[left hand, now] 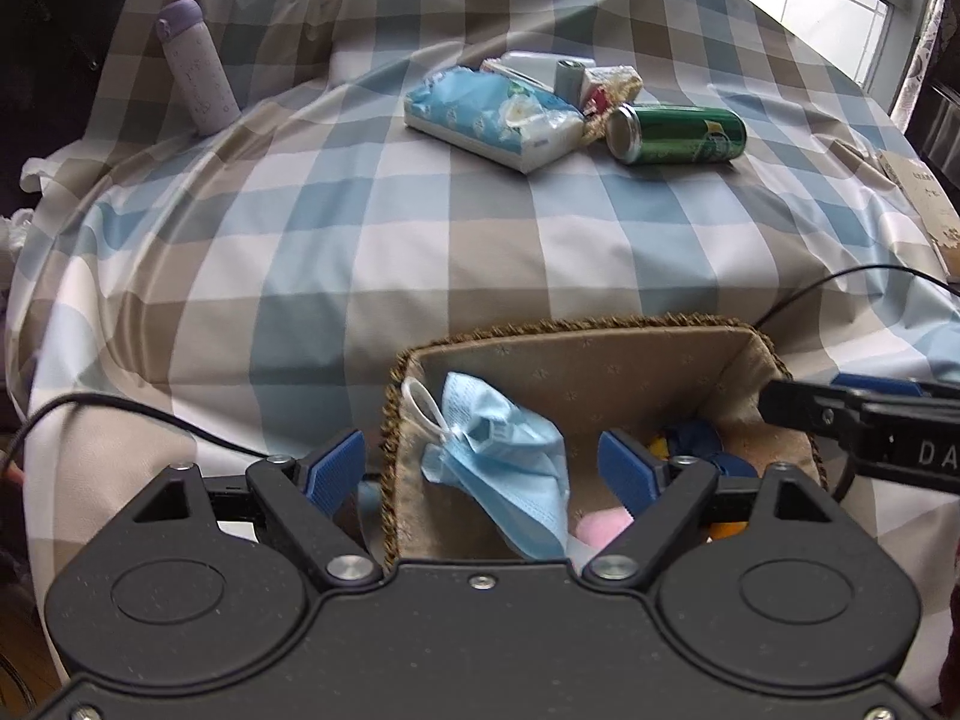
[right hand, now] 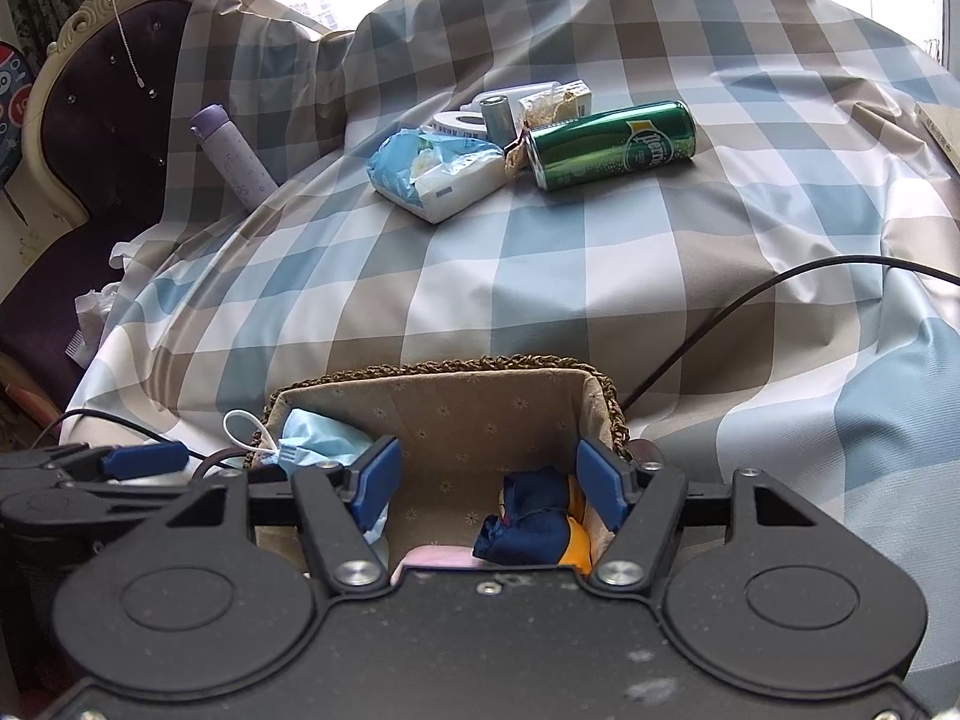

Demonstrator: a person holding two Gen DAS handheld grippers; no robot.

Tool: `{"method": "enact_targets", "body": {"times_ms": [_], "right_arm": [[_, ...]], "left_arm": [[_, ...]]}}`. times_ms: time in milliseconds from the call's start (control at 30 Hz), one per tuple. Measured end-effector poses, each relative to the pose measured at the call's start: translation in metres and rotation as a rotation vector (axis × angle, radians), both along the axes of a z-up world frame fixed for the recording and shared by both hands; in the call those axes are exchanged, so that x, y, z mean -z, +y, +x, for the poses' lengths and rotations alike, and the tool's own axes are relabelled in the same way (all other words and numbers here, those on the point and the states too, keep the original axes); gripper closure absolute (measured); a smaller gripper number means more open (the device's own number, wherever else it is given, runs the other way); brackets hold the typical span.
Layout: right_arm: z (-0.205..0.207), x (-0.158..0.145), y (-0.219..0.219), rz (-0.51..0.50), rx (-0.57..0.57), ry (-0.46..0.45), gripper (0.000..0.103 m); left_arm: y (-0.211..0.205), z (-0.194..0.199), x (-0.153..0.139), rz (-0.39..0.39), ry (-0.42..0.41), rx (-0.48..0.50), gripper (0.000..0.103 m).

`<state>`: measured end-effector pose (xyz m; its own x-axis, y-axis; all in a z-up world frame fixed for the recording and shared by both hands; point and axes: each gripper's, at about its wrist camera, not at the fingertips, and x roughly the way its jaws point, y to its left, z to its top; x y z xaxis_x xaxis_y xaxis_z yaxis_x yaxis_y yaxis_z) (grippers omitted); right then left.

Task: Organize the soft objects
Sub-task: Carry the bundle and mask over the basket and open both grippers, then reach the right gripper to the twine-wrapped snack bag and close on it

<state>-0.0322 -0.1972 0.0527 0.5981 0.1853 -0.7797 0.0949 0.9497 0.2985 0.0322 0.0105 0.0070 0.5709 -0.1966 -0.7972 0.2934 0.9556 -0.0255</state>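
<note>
Basket (left hand: 576, 354) holds one mask (left hand: 504, 456), two other soft items.

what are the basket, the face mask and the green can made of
Basket: apparently woven straw or fibre, braided rim, matte printed cloth lining. Face mask: thin, matte, probably non-woven fabric, pleated and crumpled. Green can: likely aluminium, glossy print, shiny bare end.
</note>
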Motion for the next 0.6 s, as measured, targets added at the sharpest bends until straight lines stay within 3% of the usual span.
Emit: {"method": "enact_targets", "body": {"times_ms": [600], "right_arm": [[0.061, 0.0, -0.021, -0.079, 0.012, 0.007, 0.033]], "left_arm": [[-0.011, 0.095, -0.032, 0.022, -0.147, -0.034, 0.015]]}}
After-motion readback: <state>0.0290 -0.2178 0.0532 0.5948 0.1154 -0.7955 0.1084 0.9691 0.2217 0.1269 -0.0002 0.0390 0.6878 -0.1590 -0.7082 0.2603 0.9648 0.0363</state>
